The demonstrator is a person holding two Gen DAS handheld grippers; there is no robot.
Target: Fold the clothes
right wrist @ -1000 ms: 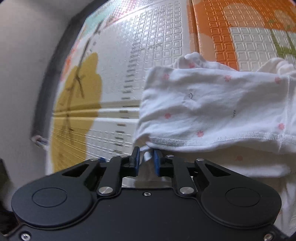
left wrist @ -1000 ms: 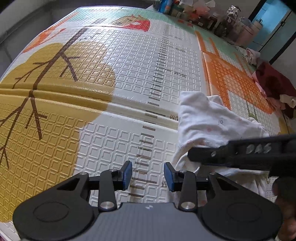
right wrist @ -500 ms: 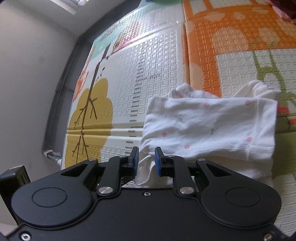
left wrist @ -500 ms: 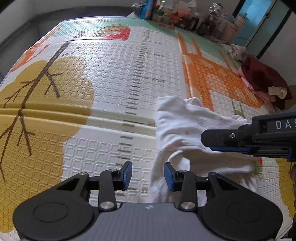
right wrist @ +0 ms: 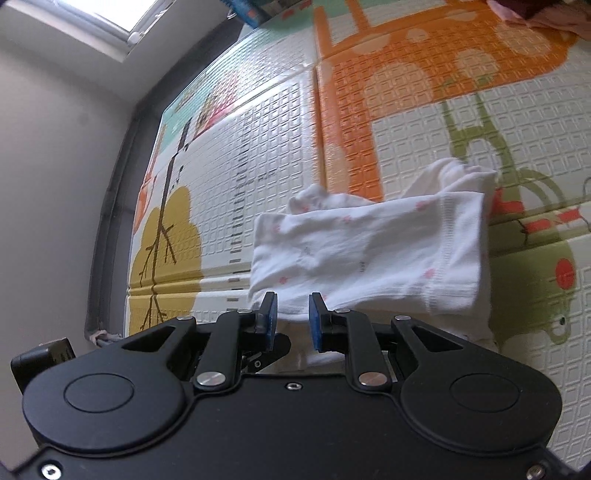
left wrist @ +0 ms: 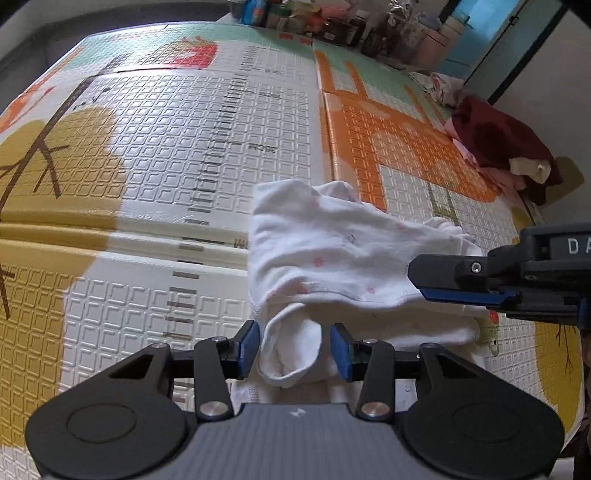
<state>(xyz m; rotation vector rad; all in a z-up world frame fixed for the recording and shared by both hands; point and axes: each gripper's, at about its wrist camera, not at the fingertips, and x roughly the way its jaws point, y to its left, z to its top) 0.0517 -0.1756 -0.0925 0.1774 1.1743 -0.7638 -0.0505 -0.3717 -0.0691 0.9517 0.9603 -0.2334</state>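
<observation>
A white garment (left wrist: pixel 332 254) with small pink marks lies partly folded on the patterned play mat (left wrist: pixel 221 147). A loose fold at its near edge sits between the blue pads of my left gripper (left wrist: pixel 295 349). Those jaws are opening and do not press on the cloth. My right gripper (left wrist: pixel 419 286) comes in from the right, side-on, at the garment's right hem. In the right wrist view the right gripper (right wrist: pixel 291 319) stands narrow with the hem of the white garment (right wrist: pixel 369 251) in its gap, and the top layer is raised.
A heap of dark red and pink clothes (left wrist: pixel 498 147) lies at the mat's far right. Bottles and jars (left wrist: pixel 351 26) line the far edge. A grey wall with a dark skirting (right wrist: pixel 110 221) borders the mat's left side.
My left gripper has slid right, from bare mat to the garment's near fold, which now lies between its pads. My right gripper has moved and risen with the hem.
</observation>
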